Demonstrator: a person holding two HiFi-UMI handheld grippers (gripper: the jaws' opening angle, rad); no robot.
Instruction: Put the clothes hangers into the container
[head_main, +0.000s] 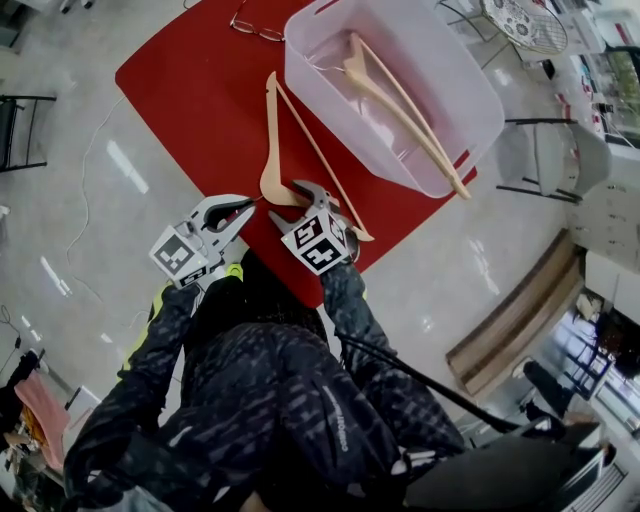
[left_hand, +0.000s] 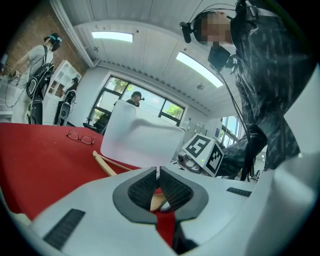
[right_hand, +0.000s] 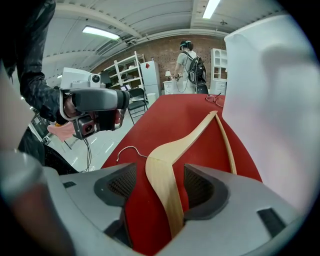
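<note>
Right gripper (right_hand: 161, 175) jaws wide, nothing clamped. Pale wooden clothes hanger (right_hand: 186, 141) lies flat on red table (right_hand: 165, 112), its near arm running between them. Left gripper (left_hand: 158, 173) jaws together.

One wooden hanger (head_main: 272, 135) lies flat just beside the translucent container (head_main: 296, 70), a second hanger (head_main: 358, 76) slants inside it

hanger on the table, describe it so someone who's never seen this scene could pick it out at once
Find the red table and the clear plastic container standing on it. Beside the container the wooden hanger lies flat on the red top, one arm between the right gripper's open jaws. Unlike the other hanger, it is outside the container.
</note>
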